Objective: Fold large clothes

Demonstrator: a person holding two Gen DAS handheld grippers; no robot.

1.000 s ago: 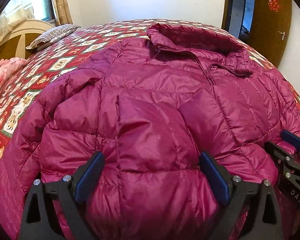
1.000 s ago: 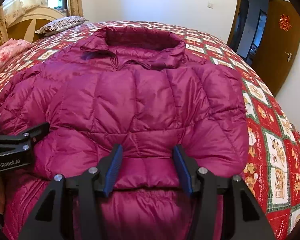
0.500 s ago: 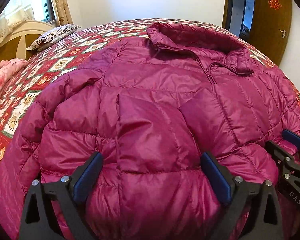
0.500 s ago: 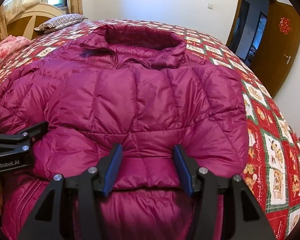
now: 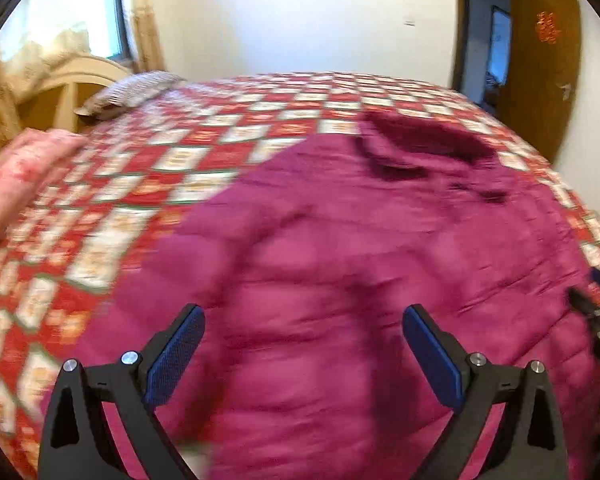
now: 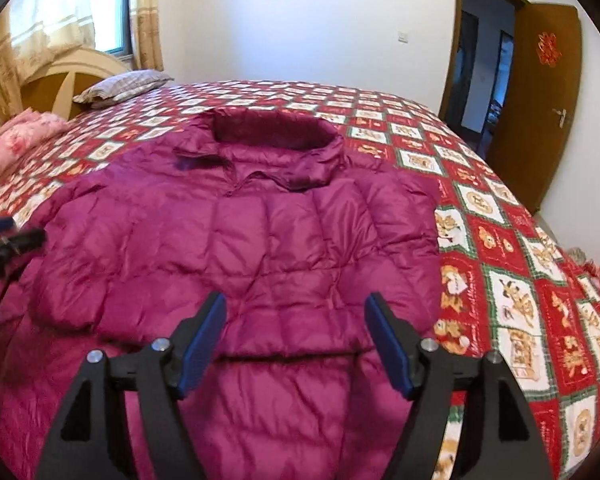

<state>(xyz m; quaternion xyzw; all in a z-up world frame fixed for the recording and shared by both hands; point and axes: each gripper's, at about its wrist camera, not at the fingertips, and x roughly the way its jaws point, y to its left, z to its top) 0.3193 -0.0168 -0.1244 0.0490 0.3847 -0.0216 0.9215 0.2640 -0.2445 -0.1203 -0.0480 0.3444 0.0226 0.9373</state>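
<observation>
Puffy purple jacket (image 6: 236,264) lies flat on the bed (image 6: 512,272), collar far from me. My left tongs (image 5: 303,344) & right tongs (image 6: 296,332) are both wide apart, holding nothing. Slippy, fat cloth could slide out or pop back up if I pinch too little.

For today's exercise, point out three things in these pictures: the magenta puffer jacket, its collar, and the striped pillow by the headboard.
magenta puffer jacket (image 6: 260,248): right wrist view, on the quilted chest.
collar (image 6: 272,132): right wrist view, on the dark inside of the standing collar.
striped pillow (image 6: 124,84): right wrist view, on its top face.
</observation>
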